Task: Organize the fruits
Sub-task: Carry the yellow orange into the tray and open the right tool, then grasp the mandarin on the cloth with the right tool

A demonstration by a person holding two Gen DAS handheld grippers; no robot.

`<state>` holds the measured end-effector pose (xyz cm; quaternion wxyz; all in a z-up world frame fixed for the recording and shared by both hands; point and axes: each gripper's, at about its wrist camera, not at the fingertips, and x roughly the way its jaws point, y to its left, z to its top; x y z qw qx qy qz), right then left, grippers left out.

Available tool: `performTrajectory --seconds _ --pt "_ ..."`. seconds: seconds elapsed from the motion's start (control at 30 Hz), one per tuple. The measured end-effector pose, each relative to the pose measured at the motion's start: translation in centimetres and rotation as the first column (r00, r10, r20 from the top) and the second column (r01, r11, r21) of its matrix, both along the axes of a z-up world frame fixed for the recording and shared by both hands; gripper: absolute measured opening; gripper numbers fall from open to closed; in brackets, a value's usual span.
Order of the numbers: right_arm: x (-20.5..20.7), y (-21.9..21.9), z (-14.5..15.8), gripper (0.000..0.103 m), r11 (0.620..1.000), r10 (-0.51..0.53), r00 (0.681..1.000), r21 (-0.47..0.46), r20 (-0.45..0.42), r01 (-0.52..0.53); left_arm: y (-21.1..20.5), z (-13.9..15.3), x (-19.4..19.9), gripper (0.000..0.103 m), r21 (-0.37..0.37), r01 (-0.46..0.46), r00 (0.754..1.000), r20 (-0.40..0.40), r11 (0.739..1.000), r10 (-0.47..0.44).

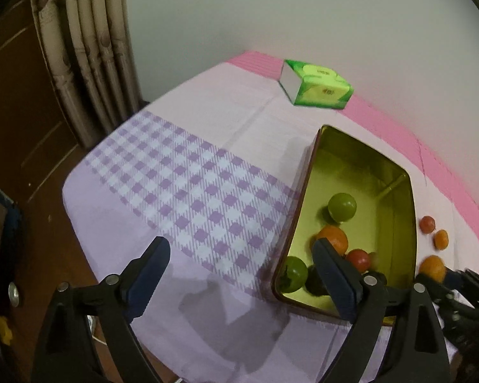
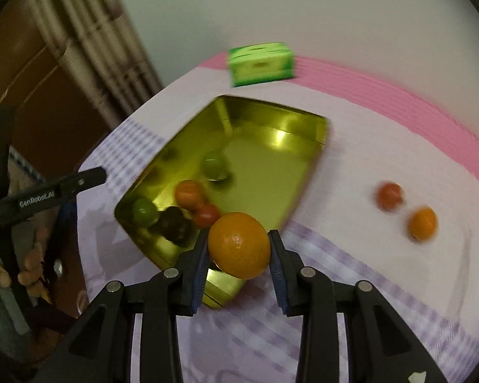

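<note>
A gold metal tin [image 1: 396,172] [image 2: 271,134] lies on the table and holds several fruits: two green ones [image 1: 342,207] [image 1: 293,274], an orange [image 1: 333,237], a red one [image 1: 358,259] and a dark one [image 2: 174,224]. My right gripper [image 2: 239,247] is shut on an orange [image 2: 239,245] and holds it over the tin's near right corner. That orange [image 1: 432,267] also shows in the left wrist view. A red fruit [image 2: 389,195] and a small orange [image 2: 423,223] lie on the cloth right of the tin. My left gripper [image 1: 241,260] is open and empty, left of the tin.
A green tissue box [image 1: 317,84] [image 2: 261,63] stands at the table's far edge by the wall. The cloth [image 1: 191,175] is lilac check with a pink border. A curtain [image 1: 86,48] and wooden floor are to the left.
</note>
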<state>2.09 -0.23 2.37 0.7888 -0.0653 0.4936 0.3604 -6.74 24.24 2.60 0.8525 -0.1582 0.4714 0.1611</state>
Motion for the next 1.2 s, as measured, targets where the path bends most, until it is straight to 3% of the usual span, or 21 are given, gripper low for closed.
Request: performTrajectory --seconds 0.27,0.73,1.0,1.13,1.2 --pt "-0.4 3.8 -2.3 0.033 0.993 0.071 0.997 -0.092 0.029 -0.068 0.1 -0.6 0.1 0.091 -0.008 -0.008 0.999 -0.034 1.0 0.007" --pt "0.1 4.7 -3.4 0.035 0.994 0.061 0.998 -0.096 0.028 -0.058 0.2 -1.2 0.3 0.091 -0.009 -0.012 0.998 -0.059 1.0 0.012" --pt "0.1 1.9 -1.6 0.044 0.999 -0.003 0.998 -0.044 0.066 0.006 0.1 -1.3 0.2 0.091 -0.005 -0.006 0.998 -0.058 1.0 0.006" --pt "0.9 -1.9 -0.1 0.046 0.995 -0.097 0.988 -0.01 0.123 0.099 -0.1 -1.4 0.3 0.091 0.004 -0.004 0.998 -0.064 1.0 0.004" --pt "1.6 -4.2 -0.1 0.053 0.987 -0.149 0.977 -0.029 0.149 0.155 -0.2 -1.5 0.4 0.091 0.014 0.001 0.998 -0.068 1.0 0.0"
